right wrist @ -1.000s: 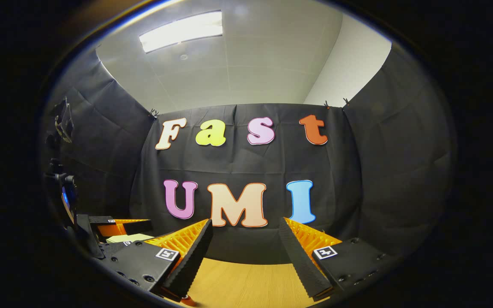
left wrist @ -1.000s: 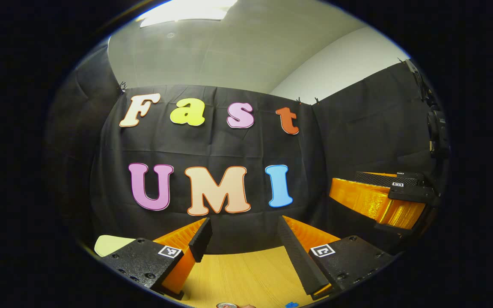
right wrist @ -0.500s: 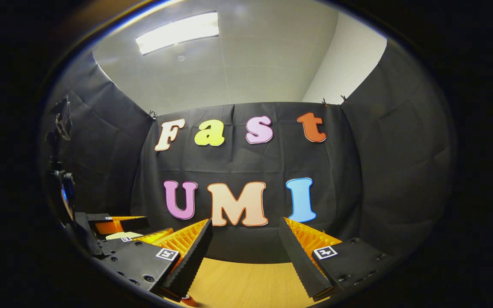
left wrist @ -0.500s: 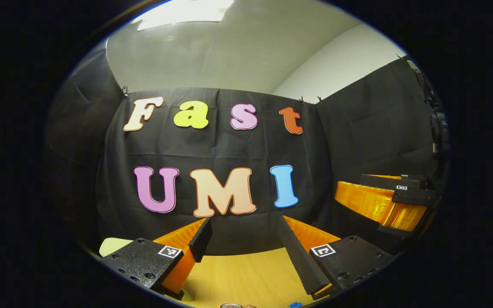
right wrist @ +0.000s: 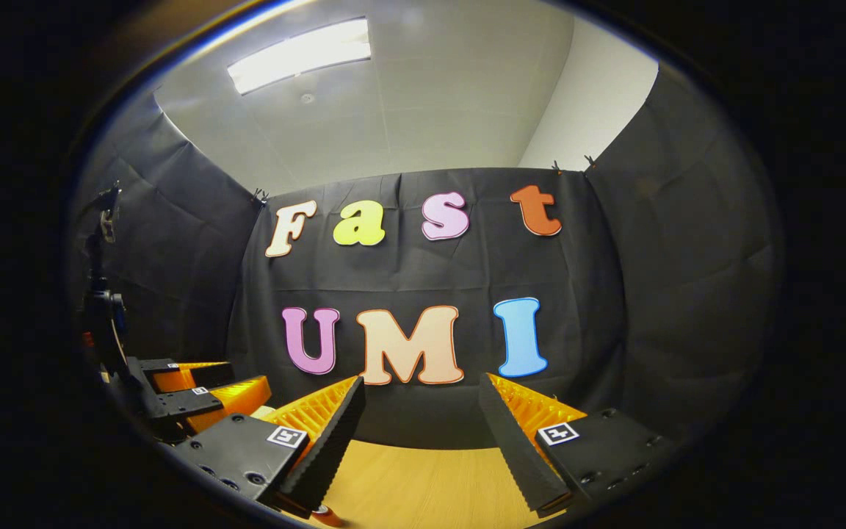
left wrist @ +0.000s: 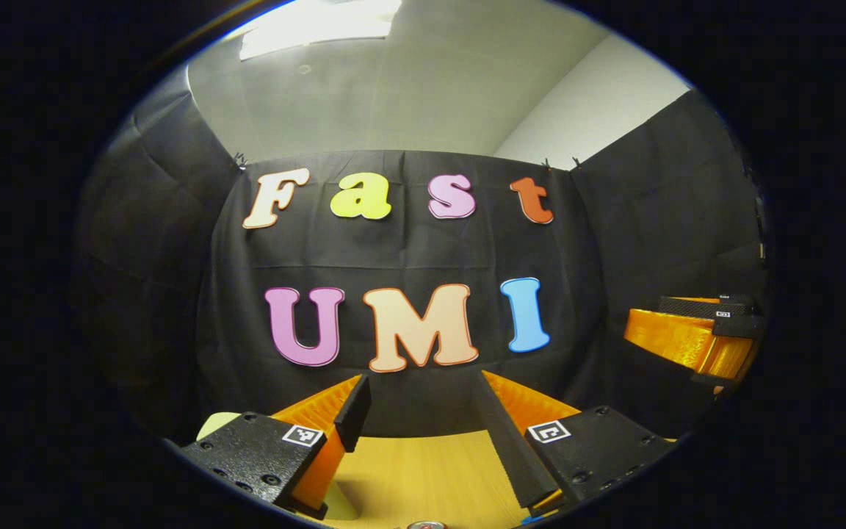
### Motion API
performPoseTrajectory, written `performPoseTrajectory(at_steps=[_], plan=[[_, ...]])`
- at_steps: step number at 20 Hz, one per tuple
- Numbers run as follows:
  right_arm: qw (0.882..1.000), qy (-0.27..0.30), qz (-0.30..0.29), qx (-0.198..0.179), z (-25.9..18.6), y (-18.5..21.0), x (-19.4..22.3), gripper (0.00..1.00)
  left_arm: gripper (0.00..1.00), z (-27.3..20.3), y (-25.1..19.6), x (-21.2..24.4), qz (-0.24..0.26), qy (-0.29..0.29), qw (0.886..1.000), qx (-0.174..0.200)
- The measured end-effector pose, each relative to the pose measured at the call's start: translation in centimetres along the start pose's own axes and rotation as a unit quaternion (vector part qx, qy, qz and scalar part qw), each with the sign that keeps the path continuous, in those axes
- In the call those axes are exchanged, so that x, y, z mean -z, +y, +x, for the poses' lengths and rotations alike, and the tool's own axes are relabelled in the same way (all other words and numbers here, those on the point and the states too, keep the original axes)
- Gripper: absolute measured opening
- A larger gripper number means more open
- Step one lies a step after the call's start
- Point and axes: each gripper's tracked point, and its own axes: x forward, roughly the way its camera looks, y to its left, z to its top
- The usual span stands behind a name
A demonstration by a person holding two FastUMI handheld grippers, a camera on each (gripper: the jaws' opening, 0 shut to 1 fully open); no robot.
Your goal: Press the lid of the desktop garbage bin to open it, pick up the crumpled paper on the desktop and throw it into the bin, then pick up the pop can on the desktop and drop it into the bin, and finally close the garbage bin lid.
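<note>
Left hand-held gripper (left wrist: 423, 411): jaws wide apart, nothing between them, held above the wooden bench (left wrist: 423, 470) and facing the black cloth wall (left wrist: 408, 250).

Pale green rounded object (left wrist: 216, 424) at the left, partly hidden behind the left finger mount; likely the bin, cannot confirm. A pale patch beside the left finger's base (left wrist: 341, 507) may belong to it.

Pop can top (left wrist: 424, 524) just visible at the bottom edge, on the bench close under the gripper.

Right hand-held gripper (right wrist: 419, 415): jaws equally wide, empty, over the bench. A small red object (right wrist: 324, 516) lies at the bottom edge; unidentifiable.

Each gripper appears in the other's view, well off to the side.

Writing: square black-and-white markers on the finger mounts (left wrist: 548, 431); unreadable.

Versus 0.5 s ago: left view has swung leftward, so the wall has shifted right in frame and the other gripper sits closer to the edge. Jaw opening is unchanged.
</note>
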Motion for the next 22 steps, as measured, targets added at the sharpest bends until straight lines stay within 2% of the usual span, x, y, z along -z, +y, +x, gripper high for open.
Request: performPoseTrajectory(at_steps=[2,3,5,6,8,11,13,18,22], plan=[[1.000,0.002,0.003,-0.006,0.1,0.2,0.1,0.98,0.77,0.0,1.8,0.3,0.005,0.004,1.000,-0.018],[1.000,0.004,0.003,-0.010,0.2,0.3,0.2,0.98,0.67,0.0,2.6,0.7,0.008,0.009,1.000,-0.025],[1.000,0.010,-0.001,-0.020,1.0,1.6,0.8,0.97,0.53,0.0,4.2,1.6,0.010,0.026,0.999,-0.038],[1.000,0.014,-0.001,-0.025,2.1,2.7,1.3,0.98,0.50,-0.2,4.9,2.1,0.007,0.034,0.998,-0.045],[0.999,0.016,0.002,-0.034,2.6,3.6,1.6,0.97,0.36,-0.4,6.4,2.9,-0.002,0.047,0.997,-0.060],[0.999,0.021,0.004,-0.049,2.9,5.0,2.0,0.97,0.10,-0.7,8.8,4.0,-0.004,0.061,0.995,-0.083],[0.998,0.024,0.004,-0.057,3.2,5.9,2.3,0.98,0.00,-1.0,10.7,4.4,0.004,0.063,0.993,-0.100],[0.997,0.030,0.003,-0.068,3.6,7.6,3.2,0.98,0.00,-1.3,14.5,6.5,0.023,0.082,0.988,-0.132],[0.997,0.035,0.000,-0.063,3.7,8.1,3.9,0.98,0.00,-1.4,16.8,9.4,0.015,0.117,0.982,-0.145]])
